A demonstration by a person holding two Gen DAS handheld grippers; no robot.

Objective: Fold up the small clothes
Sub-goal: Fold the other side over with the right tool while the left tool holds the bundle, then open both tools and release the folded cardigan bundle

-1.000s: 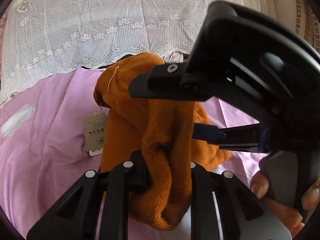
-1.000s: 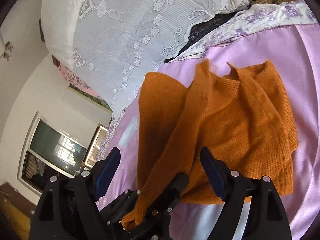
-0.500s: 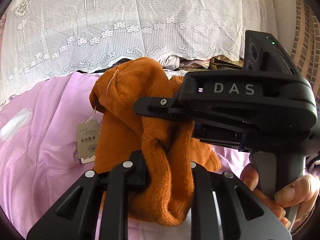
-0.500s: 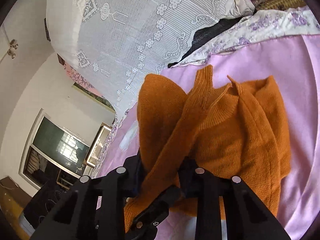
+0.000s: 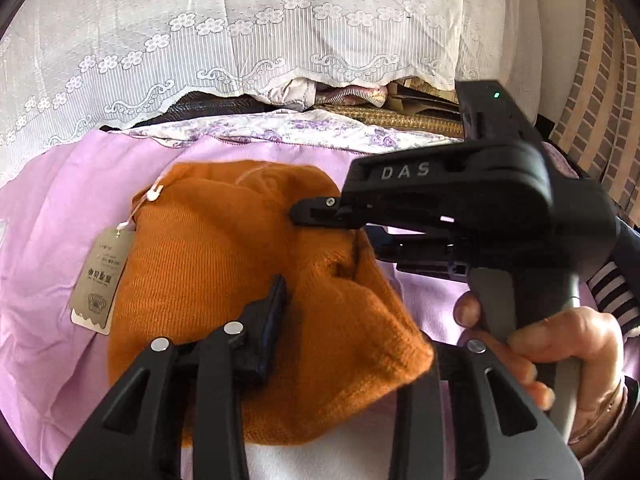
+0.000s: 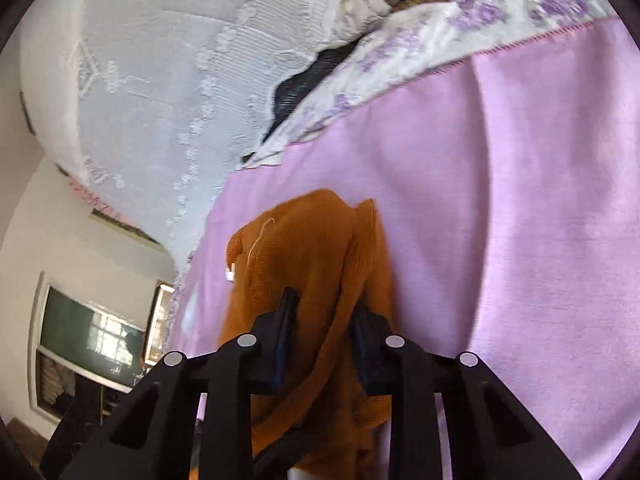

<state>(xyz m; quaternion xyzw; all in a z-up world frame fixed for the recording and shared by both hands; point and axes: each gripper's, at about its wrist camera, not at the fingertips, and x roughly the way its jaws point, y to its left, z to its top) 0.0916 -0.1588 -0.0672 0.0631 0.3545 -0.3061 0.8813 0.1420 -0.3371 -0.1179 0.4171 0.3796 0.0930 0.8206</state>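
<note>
Orange knit sweater [image 5: 224, 280] now lowered onto pink bed sheet [image 5: 48, 208]. Left hand-held gripper [image 5: 344, 320] jaws just opened, apart over it. Right hand-held gripper [image 6: 324, 320], marked "DAS", just closed, clamped on sweater fold.

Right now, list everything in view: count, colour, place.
sweater: one, orange, bunched on the sheet
hang tag: one, grey, strung to the sweater's left edge
sheet: one, pink, under the sweater
floral cloth: one, white and purple, behind the sheet
lace curtain: one, white, at the back
left gripper: black, jaws just opening, sweater between them
right gripper: black, closed on a sweater fold
hand: one, holding the right gripper's handle
</note>
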